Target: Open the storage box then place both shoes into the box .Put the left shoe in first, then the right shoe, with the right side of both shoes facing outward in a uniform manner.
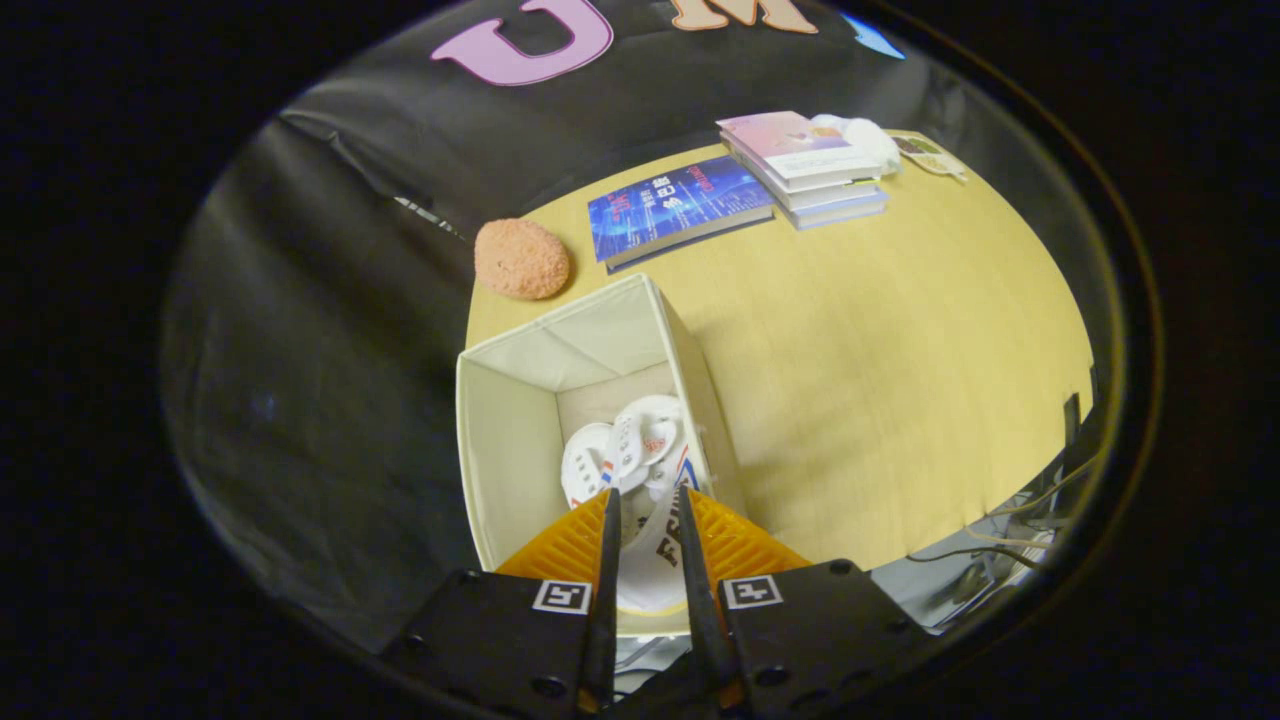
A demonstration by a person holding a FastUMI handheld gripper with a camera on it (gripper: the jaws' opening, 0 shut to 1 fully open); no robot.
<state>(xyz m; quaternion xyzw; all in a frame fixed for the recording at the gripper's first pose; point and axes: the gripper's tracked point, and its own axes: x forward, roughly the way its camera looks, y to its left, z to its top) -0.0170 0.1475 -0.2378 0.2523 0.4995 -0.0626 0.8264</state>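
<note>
We see the tongs angled down over the near rim of the open storage box, their two fingers drawn close together with only a narrow gap. A white shoe fills that gap, and both fingers appear to press on its upper edge, so we read the tongs as clamped on it. This shoe hangs just inside the box at its near wall. A second white shoe lies deeper in the box, just ahead of the fingertips, against the right wall.

The box stands at the left edge of the yellow bench. Beyond it, near the bench's far left corner, we see a round orange sponge. A blue book lies flat to the right of the sponge, and a stack of books sits further right with something white just behind it. Loose cables trail off the bench's near right edge.
</note>
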